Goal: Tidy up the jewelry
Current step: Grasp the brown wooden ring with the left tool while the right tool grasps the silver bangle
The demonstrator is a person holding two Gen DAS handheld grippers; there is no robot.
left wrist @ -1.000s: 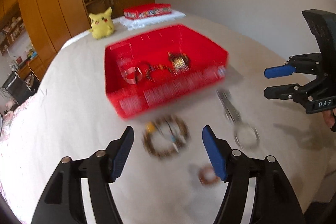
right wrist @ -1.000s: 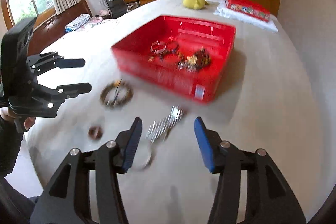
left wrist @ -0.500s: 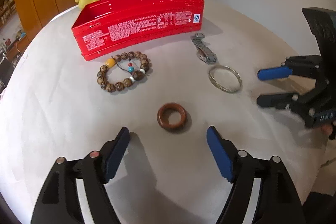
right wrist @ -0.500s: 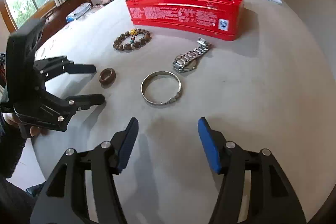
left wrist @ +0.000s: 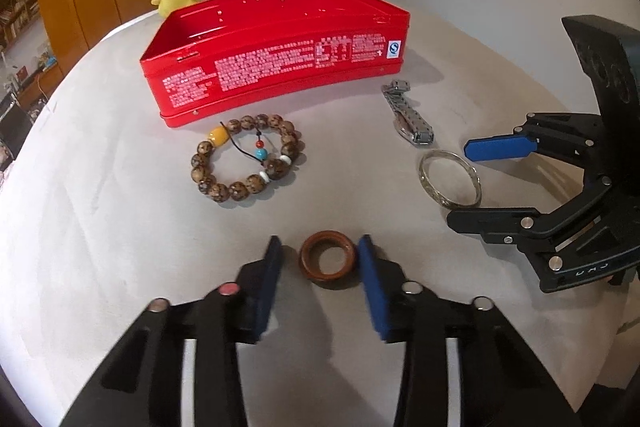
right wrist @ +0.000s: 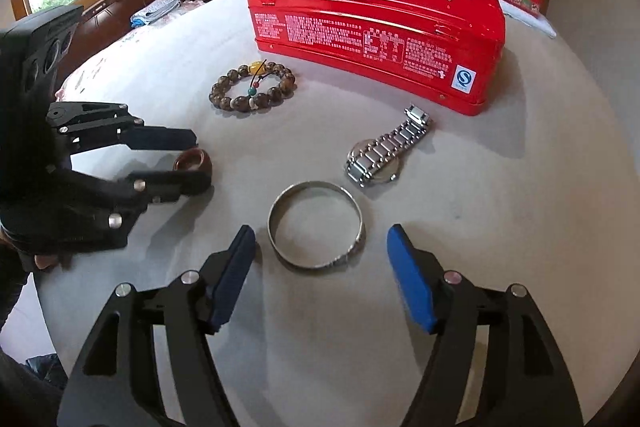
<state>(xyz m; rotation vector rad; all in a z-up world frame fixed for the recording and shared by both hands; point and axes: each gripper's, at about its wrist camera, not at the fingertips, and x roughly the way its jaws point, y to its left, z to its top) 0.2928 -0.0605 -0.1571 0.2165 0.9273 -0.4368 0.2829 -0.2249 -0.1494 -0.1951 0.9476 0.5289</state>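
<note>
R gripper (right wrist: 320, 267) jaws wide, thin silver metal bangle (right wrist: 316, 225) between tips; steel-link wristwatch (right wrist: 386, 153) at 1 o'clock, red rectangular tin (right wrist: 376, 43) beyond.

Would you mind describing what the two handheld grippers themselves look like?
Both the left gripper and the right gripper have matte black angular linkage arms with silver rivets and flat blue fingertip pads. One rivet on the left is pink. The right body bears faint white lettering. A dark sleeve covers the left hand's wrist.
</note>
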